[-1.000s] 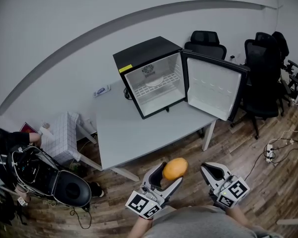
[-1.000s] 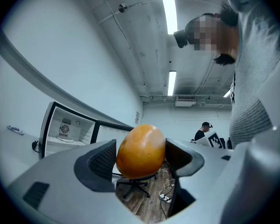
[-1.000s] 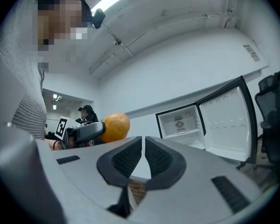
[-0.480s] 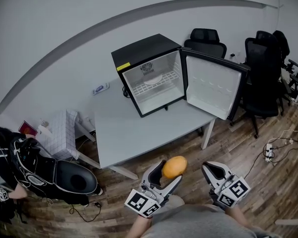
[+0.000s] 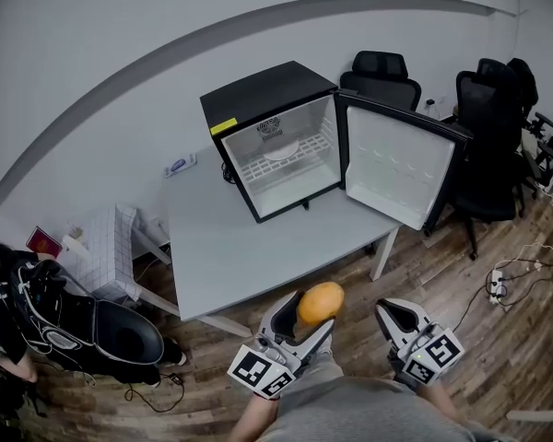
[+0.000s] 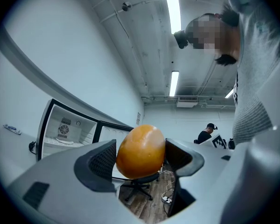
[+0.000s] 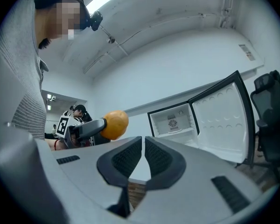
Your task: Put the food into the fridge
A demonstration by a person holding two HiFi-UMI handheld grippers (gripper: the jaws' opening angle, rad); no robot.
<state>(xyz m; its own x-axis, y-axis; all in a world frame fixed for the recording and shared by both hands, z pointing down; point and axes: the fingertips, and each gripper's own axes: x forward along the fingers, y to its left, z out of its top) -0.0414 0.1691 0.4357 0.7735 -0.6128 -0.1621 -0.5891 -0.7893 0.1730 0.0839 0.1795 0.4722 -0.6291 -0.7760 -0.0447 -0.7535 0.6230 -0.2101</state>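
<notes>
In the head view, the fridge [image 5: 258,109] stands at the far end of the grey table [image 5: 258,247]. Its door [image 5: 396,168] hangs wide open to the right, its outer edge reaching past the table's right edge towards the black office chairs [image 5: 488,136]. The cavity shows a white wire shelf [image 5: 290,155] with bare space above and below it. The near half of the tabletop lies bare between the fridge and the table's front edge. The left gripper [image 5: 304,319] is low in the frame, at the near table edge over the wooden floor, clamped on the orange [image 5: 320,303]. The right gripper [image 5: 394,316] is just beside it, apart from the table. Dark bags [image 5: 120,334] sit on the floor off the table's left corner.

In the left gripper view, the ribbed pads [image 6: 104,158] press on both sides of the orange, which bulges above the jaws. The open fridge lies ahead to the left.

In the right gripper view, the jaws stand together with only a thin slit between them and nothing in it. The open fridge and its door edge are ahead to the right, and the held orange is to the left.
</notes>
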